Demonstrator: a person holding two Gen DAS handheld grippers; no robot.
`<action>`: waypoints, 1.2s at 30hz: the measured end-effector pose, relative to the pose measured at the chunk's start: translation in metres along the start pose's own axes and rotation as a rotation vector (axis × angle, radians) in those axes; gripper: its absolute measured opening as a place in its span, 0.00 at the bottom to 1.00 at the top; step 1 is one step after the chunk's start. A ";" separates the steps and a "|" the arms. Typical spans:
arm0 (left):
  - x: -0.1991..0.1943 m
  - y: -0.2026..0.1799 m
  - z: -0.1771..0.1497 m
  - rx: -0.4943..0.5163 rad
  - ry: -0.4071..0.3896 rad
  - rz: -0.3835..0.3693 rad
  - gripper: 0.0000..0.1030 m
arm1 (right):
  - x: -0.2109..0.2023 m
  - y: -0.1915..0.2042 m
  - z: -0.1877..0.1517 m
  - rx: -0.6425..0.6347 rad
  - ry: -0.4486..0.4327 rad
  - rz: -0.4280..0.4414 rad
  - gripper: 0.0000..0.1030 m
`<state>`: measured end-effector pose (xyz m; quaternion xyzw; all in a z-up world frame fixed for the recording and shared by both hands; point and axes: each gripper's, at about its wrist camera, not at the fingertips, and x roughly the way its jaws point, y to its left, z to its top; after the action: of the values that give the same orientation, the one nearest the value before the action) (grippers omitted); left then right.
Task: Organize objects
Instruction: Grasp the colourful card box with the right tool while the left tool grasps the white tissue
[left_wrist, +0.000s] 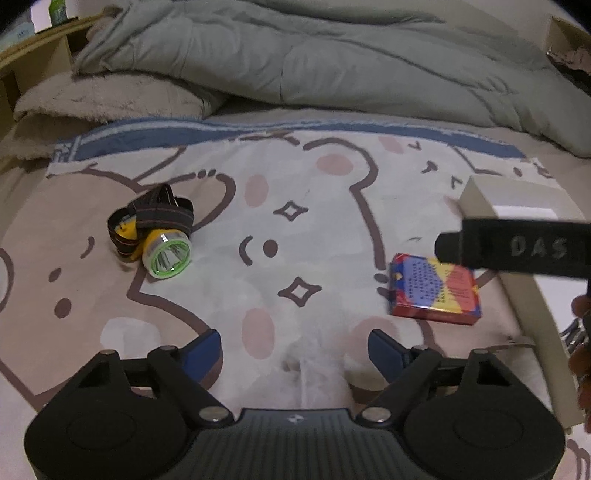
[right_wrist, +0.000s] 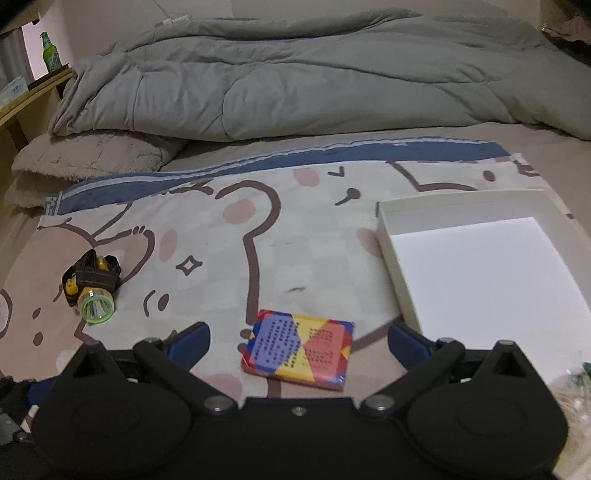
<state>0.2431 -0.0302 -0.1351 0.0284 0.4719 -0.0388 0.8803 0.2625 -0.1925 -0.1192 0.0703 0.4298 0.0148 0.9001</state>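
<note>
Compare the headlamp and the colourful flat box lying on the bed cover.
The headlamp is lumpy, a yellow body with a round green-rimmed lens wrapped in a dark strap; the colourful flat box is a thin rectangle with red, blue and yellow panels. The headlamp lies far left, the box beside the white tray. Both rest loose, ungripped.

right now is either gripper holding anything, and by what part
Nothing is held. The left gripper and right gripper are both open, over the bedspread; the game box lies untouched.

Left claw (left_wrist: 294, 345) agape; right claw (right_wrist: 298, 338) agape, both empty.
</note>
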 end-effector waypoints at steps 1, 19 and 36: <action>0.004 0.001 0.000 0.005 0.006 -0.003 0.82 | 0.004 0.000 0.001 -0.001 0.001 0.013 1.00; 0.051 -0.009 0.001 0.062 0.165 -0.054 0.65 | 0.072 -0.005 0.007 0.074 0.190 -0.014 0.82; 0.055 -0.013 -0.004 0.088 0.177 -0.023 0.65 | 0.095 0.003 -0.004 0.125 0.251 -0.089 0.91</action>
<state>0.2691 -0.0450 -0.1830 0.0651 0.5461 -0.0670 0.8325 0.3198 -0.1810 -0.1948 0.1047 0.5416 -0.0433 0.8329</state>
